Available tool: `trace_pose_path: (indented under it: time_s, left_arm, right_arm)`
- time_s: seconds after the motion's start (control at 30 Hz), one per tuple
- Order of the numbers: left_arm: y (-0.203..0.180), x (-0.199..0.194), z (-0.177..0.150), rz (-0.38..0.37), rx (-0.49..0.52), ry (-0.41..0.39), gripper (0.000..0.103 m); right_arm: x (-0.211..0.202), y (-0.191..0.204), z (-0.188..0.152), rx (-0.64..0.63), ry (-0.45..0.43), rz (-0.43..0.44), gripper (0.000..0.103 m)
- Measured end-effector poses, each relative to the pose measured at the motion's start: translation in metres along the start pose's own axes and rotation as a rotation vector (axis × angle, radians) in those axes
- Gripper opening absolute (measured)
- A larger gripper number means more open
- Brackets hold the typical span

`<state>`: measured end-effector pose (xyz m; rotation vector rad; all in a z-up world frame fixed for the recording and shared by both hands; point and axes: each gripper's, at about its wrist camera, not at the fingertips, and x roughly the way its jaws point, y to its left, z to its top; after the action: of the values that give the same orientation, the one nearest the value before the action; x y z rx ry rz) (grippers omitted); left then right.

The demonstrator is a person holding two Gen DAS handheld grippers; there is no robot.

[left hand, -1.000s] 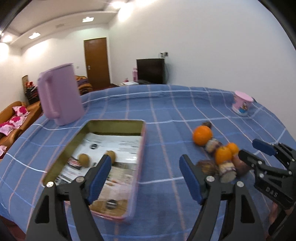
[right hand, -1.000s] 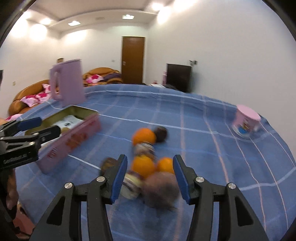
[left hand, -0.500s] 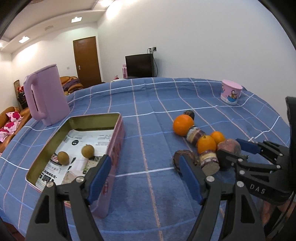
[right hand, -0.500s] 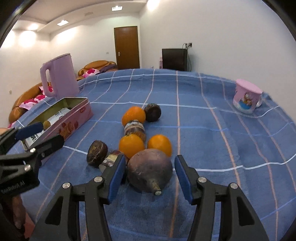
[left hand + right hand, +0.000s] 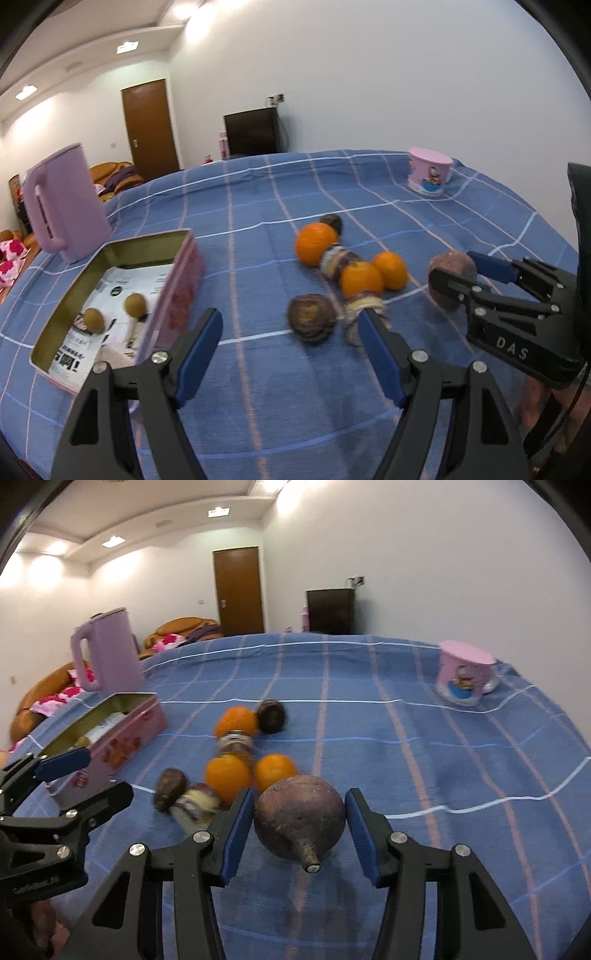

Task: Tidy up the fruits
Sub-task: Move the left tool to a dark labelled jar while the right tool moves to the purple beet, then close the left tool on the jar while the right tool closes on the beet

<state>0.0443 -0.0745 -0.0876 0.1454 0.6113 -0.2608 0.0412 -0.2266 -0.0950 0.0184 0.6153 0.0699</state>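
A round purple-brown fruit (image 5: 299, 819) with a short stalk sits on the blue checked cloth. My right gripper (image 5: 299, 801) is closing on it, and its blue pads touch both of its sides. The left wrist view shows the same fruit (image 5: 452, 269) between the right gripper's (image 5: 463, 273) fingers. Beside it lie three oranges (image 5: 316, 243) (image 5: 362, 278) (image 5: 391, 269), two dark round fruits (image 5: 312, 319) (image 5: 332, 221) and pale purple pieces (image 5: 338, 258). My left gripper (image 5: 288, 317) hangs open and holds nothing, between the fruit cluster and an open pink tin (image 5: 184, 266). Two small brown fruits (image 5: 135, 304) lie in the tin.
A tall pink kettle (image 5: 62, 206) stands behind the tin at the table's left edge. A pink cartoon cup (image 5: 428, 173) stands upside down at the far right. Printed paper lines the tin. Sofas, a door and a dark cabinet lie beyond the table.
My left gripper has slid right, away from over the tin and toward the fruit cluster. My right gripper has come closer around the purple-brown fruit, and the gaps beside its pads have gone.
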Motion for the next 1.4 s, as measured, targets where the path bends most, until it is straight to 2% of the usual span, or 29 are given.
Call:
trace_pose_path:
  time_s: [0.07,0.1,0.4,0.63,0.73,0.87,1.0,1.23,1.4]
  left_arm:
    - [-0.008,0.001,0.001,-0.027,0.007,0.008,0.075]
    - [-0.012,0.003,0.001,-0.043,0.012,0.015,0.070]
    - [-0.033,0.018,0.001,-0.118,0.034,0.087,0.047]
    - [-0.038,0.037,0.002,-0.153,0.026,0.145,0.043]
    - [-0.037,0.046,0.005,-0.193,0.001,0.189,0.041]
    - [-0.034,0.053,0.011,-0.218,-0.024,0.211,0.035]
    - [-0.033,0.052,0.009,-0.211,-0.036,0.194,0.035]
    - [-0.033,0.037,0.008,-0.162,-0.028,0.106,0.035]
    - [-0.032,0.031,0.008,-0.152,-0.024,0.071,0.035]
  right_arm:
    - [-0.001,-0.009,-0.002,0.019,0.002,-0.006,0.053]
    - [-0.001,-0.012,-0.002,0.023,0.003,-0.008,0.053]
    - [-0.001,-0.021,-0.002,0.062,-0.006,0.023,0.053]
    - [-0.001,-0.021,-0.001,0.067,-0.002,0.029,0.053]
    - [0.000,-0.021,-0.002,0.067,-0.001,0.028,0.053]
    - [0.002,-0.020,-0.001,0.061,0.013,0.032,0.053]
    - [0.002,-0.022,-0.002,0.066,0.013,0.039,0.053]
    - [-0.003,-0.019,-0.003,0.051,-0.016,0.055,0.053]
    - [-0.005,-0.017,-0.004,0.038,-0.029,0.064,0.053]
